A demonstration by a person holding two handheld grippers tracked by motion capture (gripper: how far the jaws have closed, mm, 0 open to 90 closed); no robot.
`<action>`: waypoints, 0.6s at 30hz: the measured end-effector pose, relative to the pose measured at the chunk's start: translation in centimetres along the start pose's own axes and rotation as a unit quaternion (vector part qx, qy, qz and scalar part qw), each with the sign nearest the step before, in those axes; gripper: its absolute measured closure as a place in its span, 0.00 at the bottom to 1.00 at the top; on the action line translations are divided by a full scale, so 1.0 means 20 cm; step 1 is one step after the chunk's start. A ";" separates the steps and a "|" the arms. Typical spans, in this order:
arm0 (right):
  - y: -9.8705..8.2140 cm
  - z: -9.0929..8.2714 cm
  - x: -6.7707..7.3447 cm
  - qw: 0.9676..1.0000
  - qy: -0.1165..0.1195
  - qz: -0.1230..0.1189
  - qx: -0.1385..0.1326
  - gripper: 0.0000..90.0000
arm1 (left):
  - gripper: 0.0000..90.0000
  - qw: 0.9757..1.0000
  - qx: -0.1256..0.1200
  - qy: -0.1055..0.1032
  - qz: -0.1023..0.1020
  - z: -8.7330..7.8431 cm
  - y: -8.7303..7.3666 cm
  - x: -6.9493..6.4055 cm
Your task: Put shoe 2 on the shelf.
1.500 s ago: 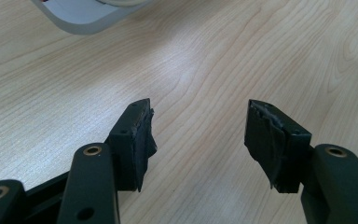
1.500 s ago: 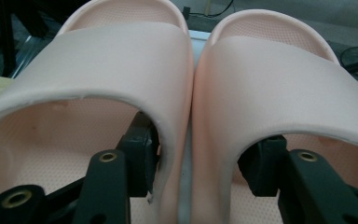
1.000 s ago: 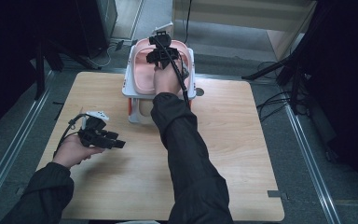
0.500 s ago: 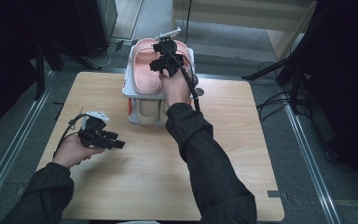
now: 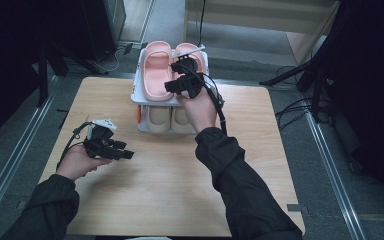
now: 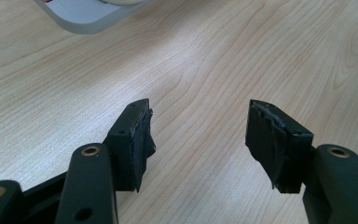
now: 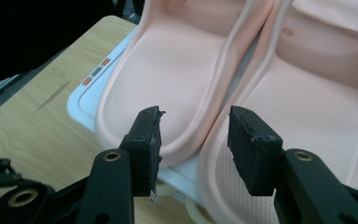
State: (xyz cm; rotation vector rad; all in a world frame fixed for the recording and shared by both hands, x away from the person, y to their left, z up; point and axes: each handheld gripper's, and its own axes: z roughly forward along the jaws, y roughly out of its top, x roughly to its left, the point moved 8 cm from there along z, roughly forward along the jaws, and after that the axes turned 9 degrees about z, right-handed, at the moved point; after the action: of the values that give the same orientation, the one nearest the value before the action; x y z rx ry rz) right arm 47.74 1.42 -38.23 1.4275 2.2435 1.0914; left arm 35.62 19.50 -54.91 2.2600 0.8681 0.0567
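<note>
The right gripper (image 5: 172, 82), jaws apart and just been closing on nothing, hovered above the pink slippers (image 5: 156, 70) atop the white rack (image 5: 138, 95); the left gripper (image 5: 125, 152), jaws apart, rested nearer the person.

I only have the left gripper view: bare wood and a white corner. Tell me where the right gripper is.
Observer: The right gripper is over a pair of pink slippers on top of a white rack at the far edge of the table.
Operator: Report its jaws.
Observer: They have just been closing but stand apart. The two slippers' adjoining rims lie beyond the gap, and neither pad presses on them.
Operator: Say what else that rack holds.
Observer: A cream pair sits on the lower level, under the pink ones.
</note>
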 end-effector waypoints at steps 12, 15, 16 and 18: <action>-0.20 -0.11 0.04 0.994 0.075 -0.070 -0.021 0.61 | 0.44 1.000 -0.006 0.010 -0.004 -0.02 -0.01 0.02; -0.26 -0.12 0.04 0.993 0.093 -0.076 -0.018 0.60 | 0.44 1.000 -0.008 0.011 -0.007 -0.03 -0.01 0.02; -0.28 -0.13 0.05 0.992 0.101 -0.076 -0.016 0.59 | 0.44 1.000 -0.010 0.012 -0.009 -0.03 -0.01 0.02; -0.34 -0.13 0.04 0.990 0.114 -0.087 -0.011 0.57 | 0.44 1.000 -0.011 0.017 -0.007 -0.03 -0.01 0.02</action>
State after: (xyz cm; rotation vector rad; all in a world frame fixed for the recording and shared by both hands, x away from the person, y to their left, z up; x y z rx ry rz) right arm 41.40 -0.51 -41.18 1.1228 2.4471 1.2710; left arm 35.62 20.26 -54.73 2.2385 0.8971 0.0976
